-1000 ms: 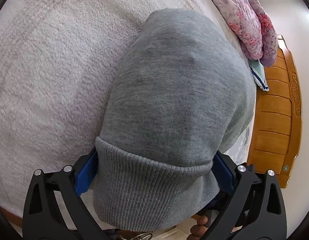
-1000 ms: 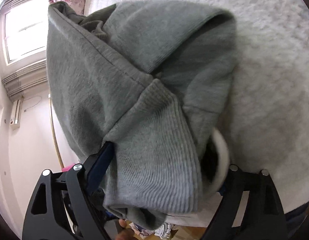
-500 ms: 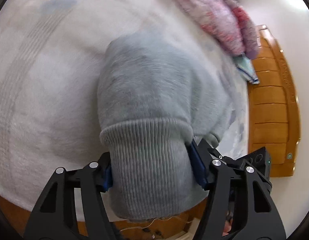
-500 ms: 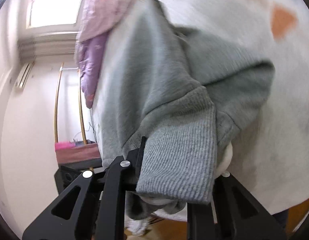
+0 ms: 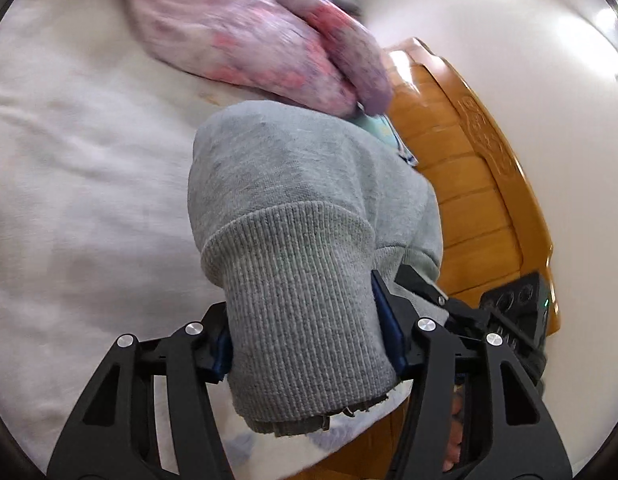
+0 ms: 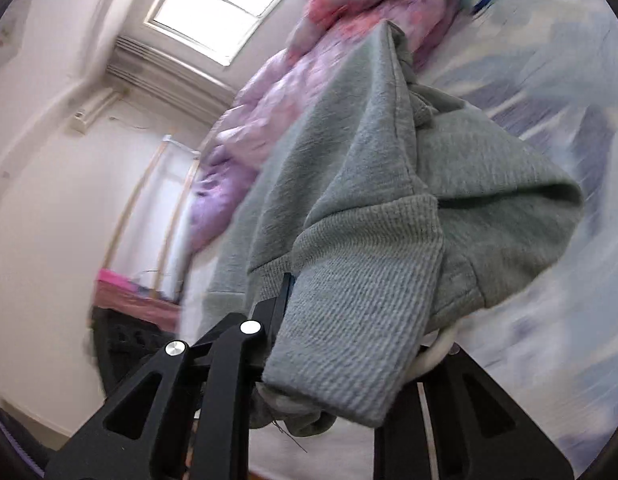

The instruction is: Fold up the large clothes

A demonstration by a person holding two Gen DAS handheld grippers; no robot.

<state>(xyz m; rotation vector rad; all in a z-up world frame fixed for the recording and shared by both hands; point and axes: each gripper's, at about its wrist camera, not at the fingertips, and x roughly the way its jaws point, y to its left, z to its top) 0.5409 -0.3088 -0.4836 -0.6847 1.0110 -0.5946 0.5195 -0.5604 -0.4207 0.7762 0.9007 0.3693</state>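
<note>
A grey sweatshirt (image 5: 305, 184) with a ribbed hem hangs off both grippers above the bed. My left gripper (image 5: 309, 344) is shut on the ribbed hem (image 5: 305, 300), which drapes over and hides the fingertips. In the right wrist view my right gripper (image 6: 353, 320) is shut on another part of the ribbed hem (image 6: 361, 312), with the sweatshirt body (image 6: 349, 152) stretching away from it. The right gripper's right finger is hidden behind the cloth.
A white fleecy blanket (image 5: 81, 168) covers the bed. A pink and purple floral quilt (image 5: 245, 28) is bunched at the bed's far side and shows in the right wrist view (image 6: 269, 92). A wooden bed end board (image 5: 481, 184) stands at the right. A window (image 6: 225, 12) is behind.
Both grippers have lifted and swung with the sweatshirt; the views have tilted up toward the quilt, board and window. The garment is bunched narrower between the jaws.
</note>
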